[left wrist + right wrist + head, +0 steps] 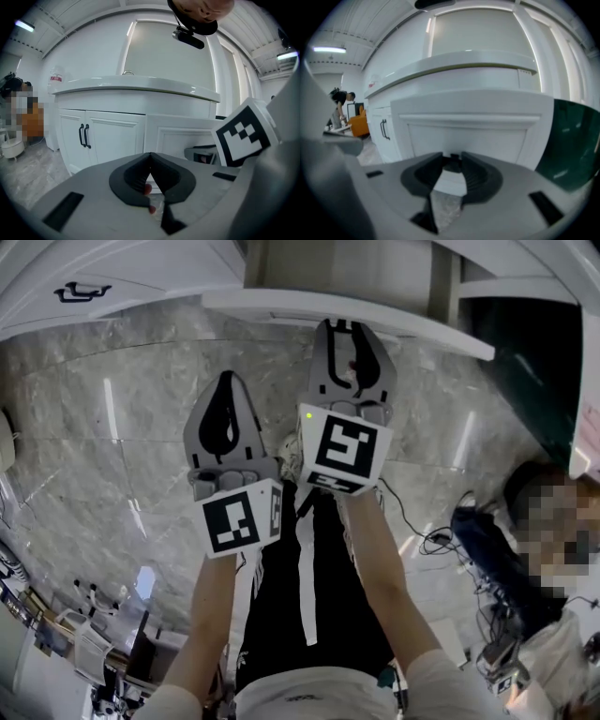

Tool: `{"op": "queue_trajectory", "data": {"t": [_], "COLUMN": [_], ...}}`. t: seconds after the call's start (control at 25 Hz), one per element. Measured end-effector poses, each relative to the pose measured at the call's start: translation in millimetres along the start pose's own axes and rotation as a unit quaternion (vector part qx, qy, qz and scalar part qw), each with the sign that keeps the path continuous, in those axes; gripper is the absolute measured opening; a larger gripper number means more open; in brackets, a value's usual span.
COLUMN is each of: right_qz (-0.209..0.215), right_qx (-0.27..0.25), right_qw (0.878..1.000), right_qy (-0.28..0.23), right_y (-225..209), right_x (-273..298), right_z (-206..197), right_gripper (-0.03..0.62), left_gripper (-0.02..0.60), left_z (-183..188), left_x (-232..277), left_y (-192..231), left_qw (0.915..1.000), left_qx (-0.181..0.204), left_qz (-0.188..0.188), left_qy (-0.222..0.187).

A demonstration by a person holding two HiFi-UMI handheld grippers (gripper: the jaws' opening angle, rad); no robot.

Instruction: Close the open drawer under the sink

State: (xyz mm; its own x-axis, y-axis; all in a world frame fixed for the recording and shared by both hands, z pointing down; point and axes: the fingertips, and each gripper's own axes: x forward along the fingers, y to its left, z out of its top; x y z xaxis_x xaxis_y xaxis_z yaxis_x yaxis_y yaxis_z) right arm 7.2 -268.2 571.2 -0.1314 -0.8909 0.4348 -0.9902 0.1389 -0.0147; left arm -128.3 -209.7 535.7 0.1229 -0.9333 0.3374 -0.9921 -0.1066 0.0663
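Drawer front [473,126] is seen straight ahead of the right tool [452,158] and near it, standing out from the cabinet [112,136], its long axis lying across the tool's line. That tool's jaws are spread, with nothing between. The left tool [150,155], pressed together, is held farther back.
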Motion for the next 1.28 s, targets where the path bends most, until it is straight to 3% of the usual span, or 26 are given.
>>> {"op": "queue_trajectory", "data": {"t": [1.04,1.28], "right_qz": [-0.005,-0.001], "right_qx": [-0.011,-0.007], "right_qw": [1.000,0.999], "right_qy": [0.017,0.035], "right_y": [-18.1,-20.3], "right_x": [75.8,85.1], "right_z": [27.0,32.2], "right_gripper": [0.144,0.144], "left_gripper": [0.020,0.020], "left_z": [13.5,19.6], "left_x": [7.9,5.5], "left_y": [20.4,4.1], "left_qw": [0.9996,0.9996], "left_qx": [-0.007,0.022], "left_qz": [0.023,0.010], "left_qy": [-0.014,-0.011]}}
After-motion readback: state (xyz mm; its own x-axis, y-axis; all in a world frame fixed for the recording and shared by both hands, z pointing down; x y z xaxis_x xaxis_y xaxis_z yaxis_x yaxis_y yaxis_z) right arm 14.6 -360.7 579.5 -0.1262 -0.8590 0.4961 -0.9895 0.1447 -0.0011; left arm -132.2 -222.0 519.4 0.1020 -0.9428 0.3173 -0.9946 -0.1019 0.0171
